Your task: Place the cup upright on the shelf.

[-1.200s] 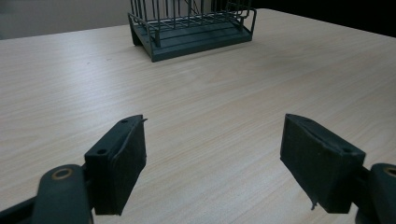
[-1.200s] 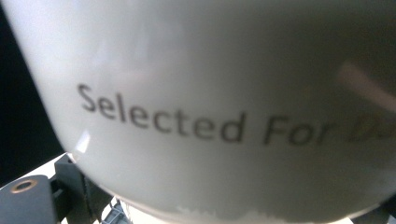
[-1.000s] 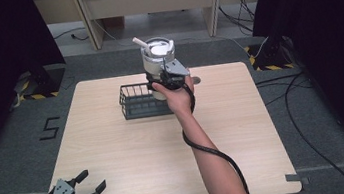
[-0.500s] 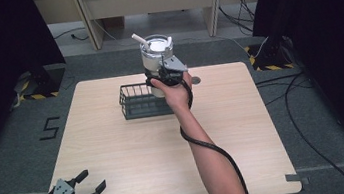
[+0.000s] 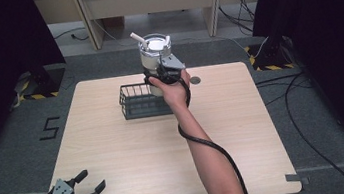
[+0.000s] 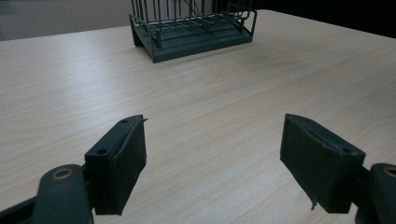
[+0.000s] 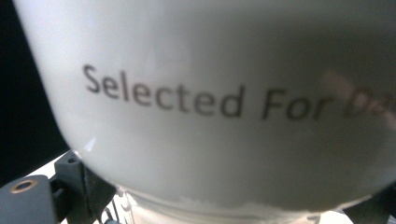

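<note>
Above table (image 5: 245, 132), right tongs (image 5: 163, 73) clasp white jar (image 5: 154, 54).

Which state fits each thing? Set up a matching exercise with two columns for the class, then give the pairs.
1. left gripper
2. right gripper
3. wire basket
4. white jar

a. held up in the air
b. stands on the table
c. jaws wide apart, holding nothing
d. shut on the jar

Pairs: 1-c, 2-d, 3-b, 4-a

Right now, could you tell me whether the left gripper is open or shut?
Open: the left gripper shows jaws wide apart over bare table.
</note>
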Available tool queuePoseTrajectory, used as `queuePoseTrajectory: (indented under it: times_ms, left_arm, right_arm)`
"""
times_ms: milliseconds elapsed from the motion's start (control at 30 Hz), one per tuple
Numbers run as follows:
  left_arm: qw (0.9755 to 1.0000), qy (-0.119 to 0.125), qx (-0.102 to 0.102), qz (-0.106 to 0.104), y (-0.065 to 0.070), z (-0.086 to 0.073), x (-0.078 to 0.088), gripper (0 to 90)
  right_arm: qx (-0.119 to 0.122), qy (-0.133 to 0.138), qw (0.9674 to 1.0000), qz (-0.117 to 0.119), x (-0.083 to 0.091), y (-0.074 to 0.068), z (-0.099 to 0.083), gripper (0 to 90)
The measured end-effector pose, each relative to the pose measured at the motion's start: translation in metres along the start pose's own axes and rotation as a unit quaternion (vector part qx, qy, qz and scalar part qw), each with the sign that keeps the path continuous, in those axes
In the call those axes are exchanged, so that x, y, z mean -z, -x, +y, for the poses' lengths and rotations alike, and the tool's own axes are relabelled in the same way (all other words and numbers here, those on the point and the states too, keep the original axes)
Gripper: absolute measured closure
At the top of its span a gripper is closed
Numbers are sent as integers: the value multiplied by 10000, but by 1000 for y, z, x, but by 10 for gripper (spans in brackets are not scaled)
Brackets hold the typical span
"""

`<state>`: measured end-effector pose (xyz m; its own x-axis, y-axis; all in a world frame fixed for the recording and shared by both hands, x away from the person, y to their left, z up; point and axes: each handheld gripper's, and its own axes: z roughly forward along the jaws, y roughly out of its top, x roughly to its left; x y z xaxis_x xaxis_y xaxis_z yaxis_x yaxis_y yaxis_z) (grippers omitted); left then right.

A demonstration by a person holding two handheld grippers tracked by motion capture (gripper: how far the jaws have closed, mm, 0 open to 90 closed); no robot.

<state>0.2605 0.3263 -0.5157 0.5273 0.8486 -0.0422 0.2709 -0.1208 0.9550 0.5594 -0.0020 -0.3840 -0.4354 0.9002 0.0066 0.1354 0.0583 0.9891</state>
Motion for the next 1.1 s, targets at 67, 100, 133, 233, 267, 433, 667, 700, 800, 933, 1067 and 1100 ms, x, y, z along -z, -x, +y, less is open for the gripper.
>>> queuePoseTrajectory:
  times_ms: [67,100,133,233,267,433,667,700,800,933,1067,1100]
  left_arm:
    - [10000,0,-3,0,0,0,0,221]
    - [10000,1,-1,2,0,0,0,221]
    - [10000,1,-1,7,0,0,0,221]
    - [10000,-13,-5,10,-1,0,1,221]
    - [10000,-8,0,6,-1,0,1,221]
    - [10000,0,-2,4,0,0,0,222]
    - [10000,1,-6,-7,0,0,0,222]
    - [10000,8,0,-9,0,0,0,221]
    - [10000,11,4,-5,0,0,1,221]
    - [10000,7,-1,-4,-1,0,1,221]
    - [10000,-5,-17,-4,-1,0,1,221]
    - [10000,-5,-17,-4,-1,0,1,221]
  right_arm:
    - [-8,-14,10000,-4,-2,0,-1,96]
    - [-5,-20,10000,-6,-2,0,-1,96]
    - [-7,-36,10000,-7,-3,0,-3,96]
    - [-24,-30,10000,-21,-5,0,-2,96]
    - [-10,-31,10000,-14,-5,0,-2,96]
    - [-2,-52,10000,12,-5,-2,-3,96]
    - [43,-130,9999,40,-7,-6,-9,95]
    - [39,-140,9999,38,-8,-6,-10,95]
    - [43,-204,9998,23,-10,-7,-15,95]
    - [51,-273,9996,8,-13,-7,-21,95]
    - [105,-439,9990,-11,-16,-7,-32,95]
    - [105,-439,9990,-11,-16,-7,-32,95]
